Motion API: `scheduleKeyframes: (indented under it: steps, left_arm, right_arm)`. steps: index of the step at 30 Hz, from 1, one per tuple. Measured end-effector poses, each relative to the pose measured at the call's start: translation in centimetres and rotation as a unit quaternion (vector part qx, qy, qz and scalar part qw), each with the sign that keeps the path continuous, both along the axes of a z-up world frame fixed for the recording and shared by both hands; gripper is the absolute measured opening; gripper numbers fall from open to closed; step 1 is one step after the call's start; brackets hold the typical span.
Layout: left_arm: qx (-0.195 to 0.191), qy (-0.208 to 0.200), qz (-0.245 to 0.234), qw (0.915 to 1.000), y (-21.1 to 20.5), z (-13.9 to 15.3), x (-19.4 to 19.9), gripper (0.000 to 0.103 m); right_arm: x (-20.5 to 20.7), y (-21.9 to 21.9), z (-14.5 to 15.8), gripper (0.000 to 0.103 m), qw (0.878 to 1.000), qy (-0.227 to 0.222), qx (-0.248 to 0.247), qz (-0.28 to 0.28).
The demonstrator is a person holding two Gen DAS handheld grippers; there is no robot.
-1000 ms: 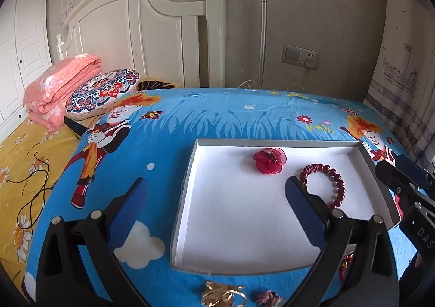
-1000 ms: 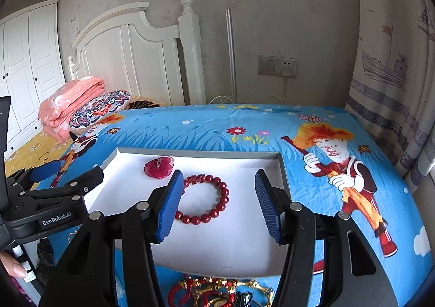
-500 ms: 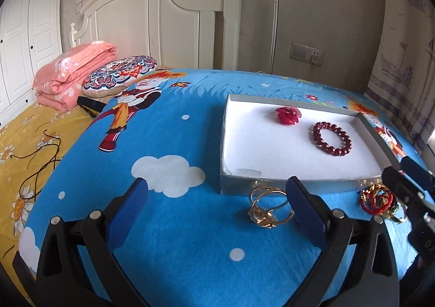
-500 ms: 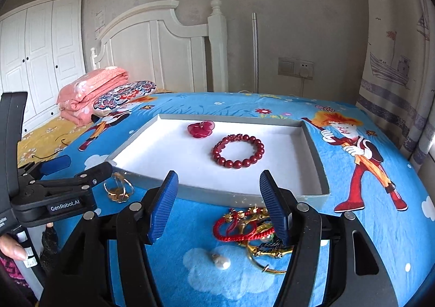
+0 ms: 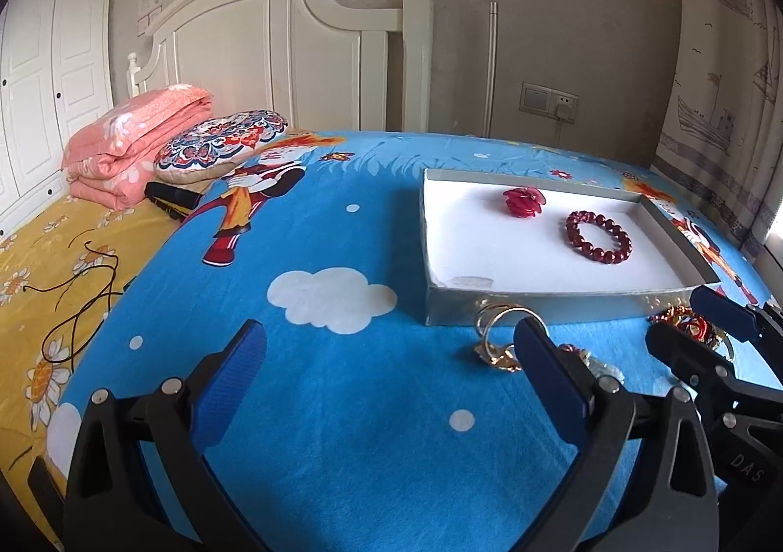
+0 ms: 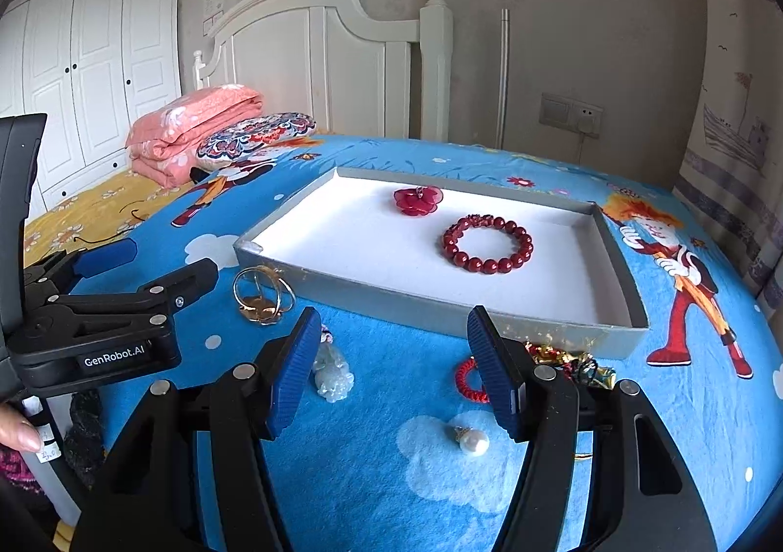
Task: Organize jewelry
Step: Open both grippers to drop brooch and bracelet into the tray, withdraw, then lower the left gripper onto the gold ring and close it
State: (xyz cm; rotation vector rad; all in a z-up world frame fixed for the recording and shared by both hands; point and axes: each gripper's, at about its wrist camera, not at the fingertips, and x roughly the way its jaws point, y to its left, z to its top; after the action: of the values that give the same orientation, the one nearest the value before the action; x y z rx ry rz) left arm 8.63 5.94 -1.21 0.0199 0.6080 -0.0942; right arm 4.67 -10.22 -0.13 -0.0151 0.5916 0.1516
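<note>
Both grippers, left gripper [image 5: 391,366] and right gripper [image 6: 391,366], are hanging with jaws spread; the pearl [image 6: 473,443] at 6 o'clock could be rolling away if bumped.

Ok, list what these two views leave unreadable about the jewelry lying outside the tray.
- Red and gold tangle, right wrist view: half behind that gripper's right finger; piece count unclear.
- Same tangle, left wrist view: the right gripper covers it.
- Pale pendant: partly behind the other finger, too small to identify.
- Gold rings: left gripper's finger overlaps them.
</note>
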Motion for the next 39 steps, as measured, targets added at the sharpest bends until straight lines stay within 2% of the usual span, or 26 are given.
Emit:
scheduleKeyframes:
  steps: [5,11,15,26,33,39]
  left_arm:
    - [-0.009,0.006,-0.009,0.9999,0.1,0.0,-0.1,0.098]
    - [-0.008,0.008,-0.010,0.9999,-0.2,0.2,-0.1,0.098]
    - [0.003,0.007,-0.014,0.9999,-0.8,0.1,-0.2,0.098]
    - [0.004,0.009,0.003,0.9999,-0.3,0.0,0.2,0.098]
    - [0.002,0.028,-0.015,0.9995,-1.0,-0.4,0.7,0.097]
    - [0.003,0.049,-0.016,0.9987,-3.1,-0.7,2.0,0.079]
  right_arm:
    - [1.2,1.1,-1.3,0.060,0.998,0.054,-0.006,0.020]
    - [1.9,2.4,-1.9,0.060,0.996,0.077,-0.028,0.036]
    - [2.7,2.5,-1.9,0.060,0.995,0.094,-0.021,0.036]
    - [2.8,3.2,-1.7,0.059,0.995,0.086,-0.033,0.021]
    - [1.5,0.2,-1.8,0.059,0.996,0.084,-0.020,-0.012]
    - [0.2,-2.3,-1.1,0.059,0.997,0.071,-0.003,-0.029]
